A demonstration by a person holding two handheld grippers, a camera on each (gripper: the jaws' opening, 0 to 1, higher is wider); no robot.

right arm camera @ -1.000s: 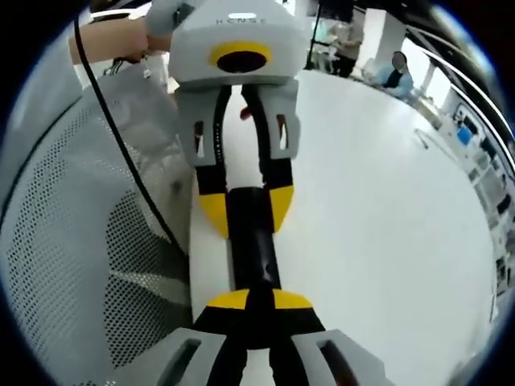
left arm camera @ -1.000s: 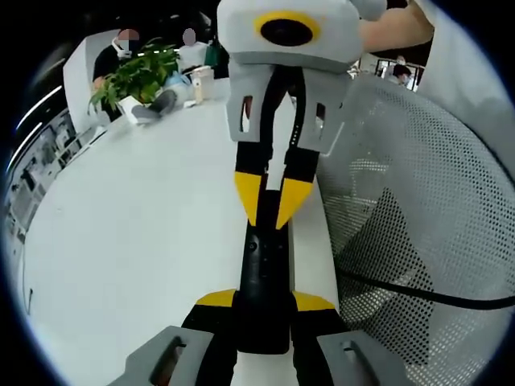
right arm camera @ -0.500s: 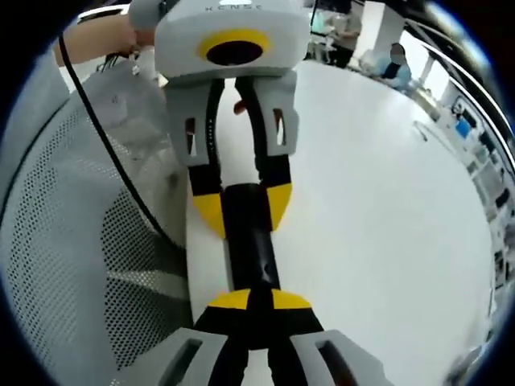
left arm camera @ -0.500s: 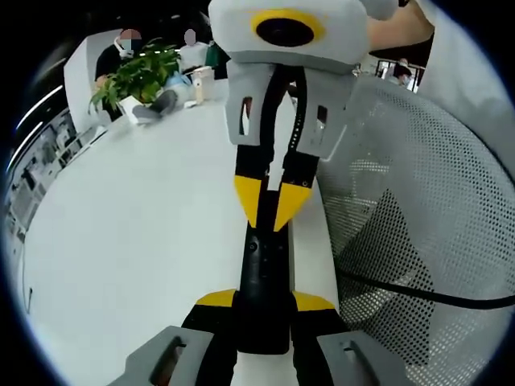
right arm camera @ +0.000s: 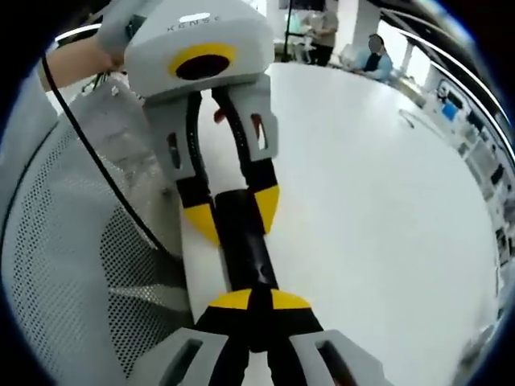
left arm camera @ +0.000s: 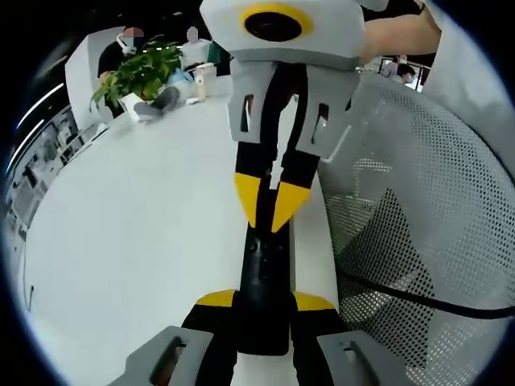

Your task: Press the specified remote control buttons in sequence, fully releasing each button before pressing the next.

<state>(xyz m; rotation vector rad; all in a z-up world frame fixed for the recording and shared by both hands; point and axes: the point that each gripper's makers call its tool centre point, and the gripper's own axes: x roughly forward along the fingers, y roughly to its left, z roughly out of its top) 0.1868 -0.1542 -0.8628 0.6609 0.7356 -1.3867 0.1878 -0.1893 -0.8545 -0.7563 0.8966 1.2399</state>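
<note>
My left tool (left arm camera: 265,301) grips the remote (left arm camera: 264,269) at frame centre; my right tool (right arm camera: 251,304), closed, touches it.

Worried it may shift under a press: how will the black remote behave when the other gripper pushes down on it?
The remote looks like a stiff, slim bar, so it shouldn't flex. The left gripper clamps one end, so it likely stays put. The right gripper, closed, pushes far from that grip, so it may pivot slightly.
</note>
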